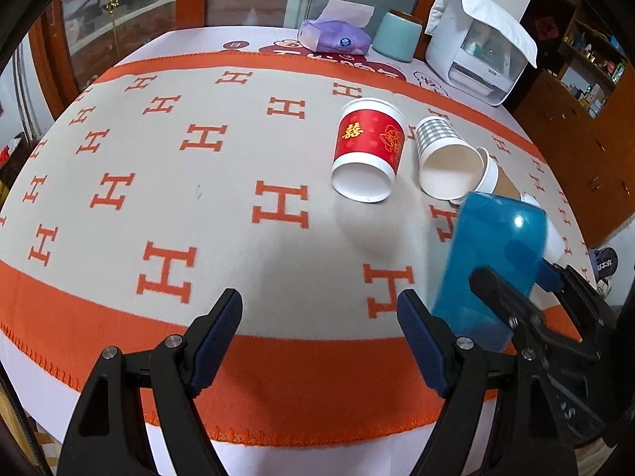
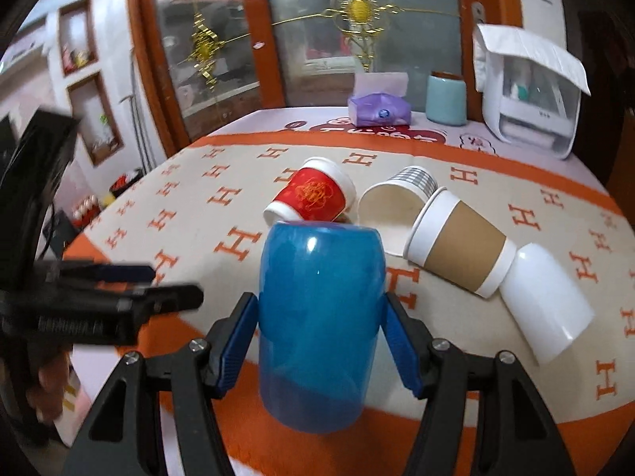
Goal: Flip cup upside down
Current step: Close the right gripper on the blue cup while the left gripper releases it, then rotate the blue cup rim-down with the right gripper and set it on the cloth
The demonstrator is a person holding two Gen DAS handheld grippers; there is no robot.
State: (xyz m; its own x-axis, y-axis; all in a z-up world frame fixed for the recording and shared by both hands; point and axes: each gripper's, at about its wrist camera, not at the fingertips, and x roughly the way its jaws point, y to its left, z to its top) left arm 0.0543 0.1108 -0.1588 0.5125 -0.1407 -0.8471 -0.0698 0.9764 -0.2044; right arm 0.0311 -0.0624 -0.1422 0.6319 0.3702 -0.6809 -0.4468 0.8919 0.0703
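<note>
A blue translucent cup [image 2: 319, 325] is clamped between the blue pads of my right gripper [image 2: 319, 317], held tilted above the front of the table with its closed end up. It also shows in the left wrist view [image 1: 492, 261] at right, with the right gripper [image 1: 528, 297] on it. My left gripper [image 1: 319, 317] is open and empty over the blanket's front orange band, left of the blue cup.
A red cup [image 2: 311, 198], a checked cup [image 2: 397, 202], a brown-sleeved cup [image 2: 460, 244] and a white cup [image 2: 545, 303] lie on their sides on the H-patterned blanket [image 1: 178, 182]. A tissue pack [image 2: 379, 109], a teal canister [image 2: 446, 97] and a white appliance [image 2: 532, 99] stand at the back.
</note>
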